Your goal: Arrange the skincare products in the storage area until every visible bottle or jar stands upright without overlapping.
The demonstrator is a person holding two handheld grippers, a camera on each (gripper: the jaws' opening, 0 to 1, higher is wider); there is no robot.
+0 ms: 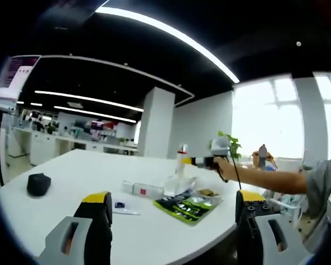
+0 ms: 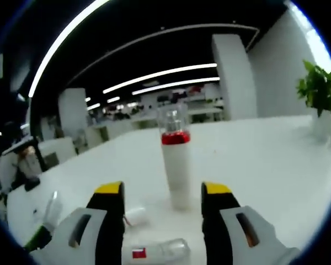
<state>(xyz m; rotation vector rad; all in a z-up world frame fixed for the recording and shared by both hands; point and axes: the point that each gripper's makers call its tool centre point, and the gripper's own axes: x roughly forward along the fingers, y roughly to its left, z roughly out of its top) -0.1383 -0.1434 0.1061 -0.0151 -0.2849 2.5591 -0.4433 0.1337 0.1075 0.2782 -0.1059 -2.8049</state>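
Right gripper view: the right gripper (image 2: 163, 207) has its yellow-tipped jaws spread, nothing between them. Just beyond, at twelve o'clock, the white bottle (image 2: 176, 168) with a red band and clear cap stands upright on the white table (image 2: 265, 165). Tall and narrow, it likely tips easily; its smooth plastic looks slippery, so grasp low on the body, not the cap. At six o'clock a clear bottle (image 2: 157, 252) lies flat, light and prone to rolling. The left gripper (image 1: 174, 218) is likewise spread over the table, well short of the products.
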